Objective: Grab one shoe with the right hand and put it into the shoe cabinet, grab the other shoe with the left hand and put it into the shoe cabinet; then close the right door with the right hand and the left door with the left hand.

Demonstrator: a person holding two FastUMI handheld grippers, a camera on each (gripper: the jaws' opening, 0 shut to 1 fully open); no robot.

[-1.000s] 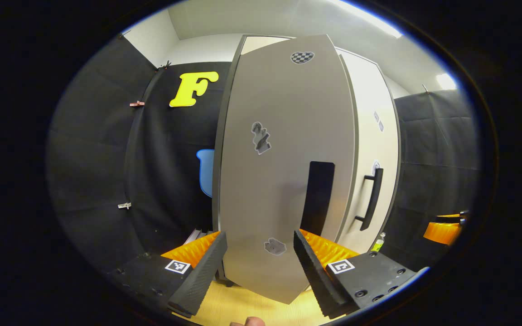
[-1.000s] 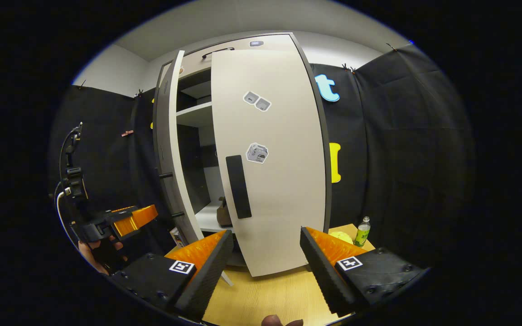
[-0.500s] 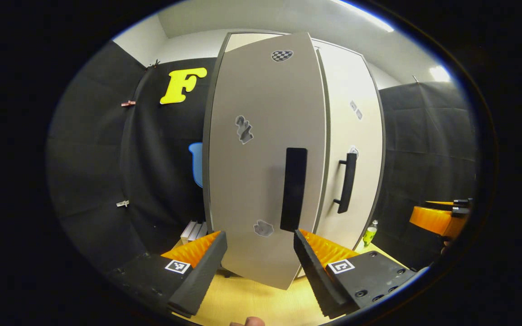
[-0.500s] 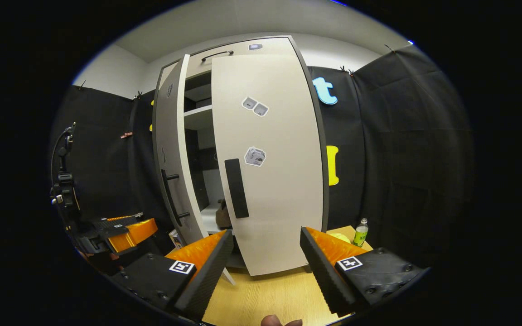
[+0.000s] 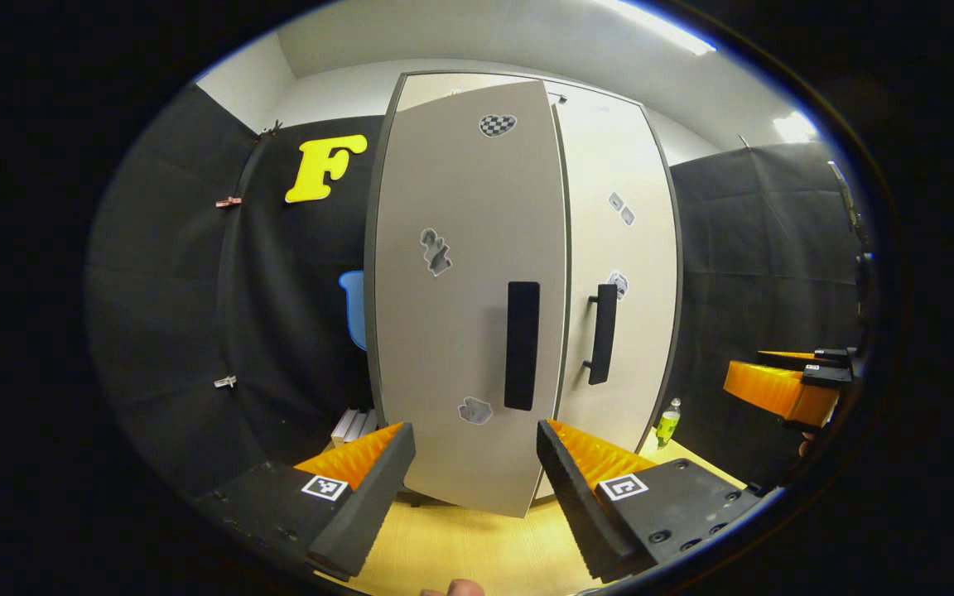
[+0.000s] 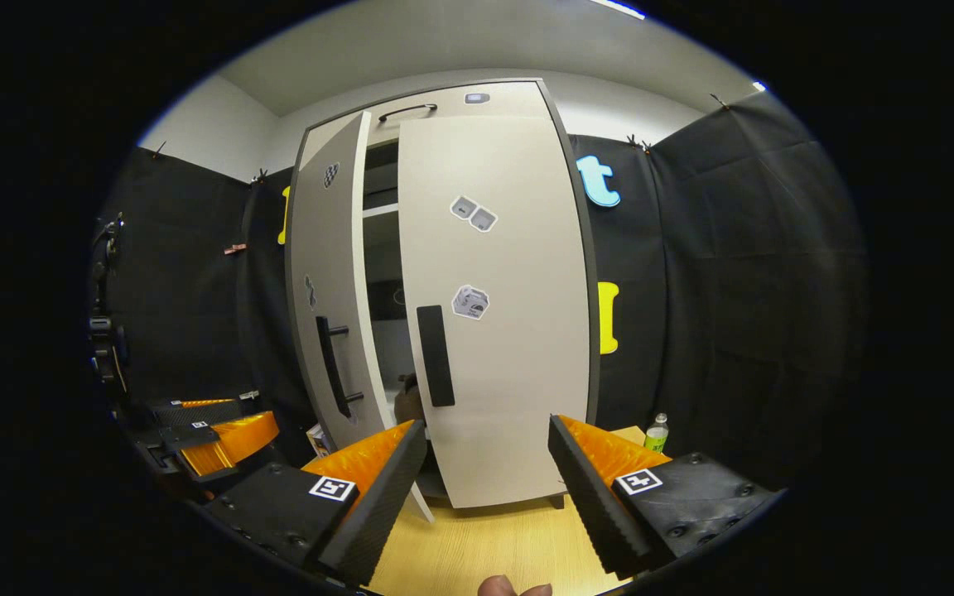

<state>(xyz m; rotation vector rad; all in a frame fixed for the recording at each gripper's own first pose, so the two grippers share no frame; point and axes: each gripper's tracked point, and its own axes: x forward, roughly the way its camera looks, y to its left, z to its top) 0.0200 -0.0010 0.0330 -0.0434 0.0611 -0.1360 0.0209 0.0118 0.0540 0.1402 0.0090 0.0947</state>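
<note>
No writing on the tall pale grey shoe cabinet (image 6: 493, 248) can be read: its stickers are too small. The left cabinet door (image 5: 464, 314) carries a chequered heart-shaped sticker (image 5: 497, 124) near the top, a grey figure sticker (image 5: 436, 251) in the middle and one more grey sticker (image 5: 474, 409) low down. The right cabinet door (image 6: 498, 331) carries a pair of small square stickers (image 6: 473, 213) and a box-like sticker (image 6: 470, 301).

Each door has a long black vertical handle: the left door's handle (image 5: 522, 344), the right door's handle (image 5: 602, 334). In the right gripper view the left door stands ajar, with a dark gap between the two doors where white shelves show. In this gap, low down, a brown shoe (image 6: 407, 404) sits on a shelf, partly hidden by the right door. The right door looks almost closed.

The left claw (image 5: 475, 488) is open, with nothing between its fingers, in front of the left door and not touching it. The right claw (image 6: 485, 488) is open too and holds nothing, near the right door. The cabinet stands on a light wooden desk (image 6: 477, 546). A small green plastic bottle (image 6: 656, 433) stands on the desk, to the right of the cabinet.
</note>
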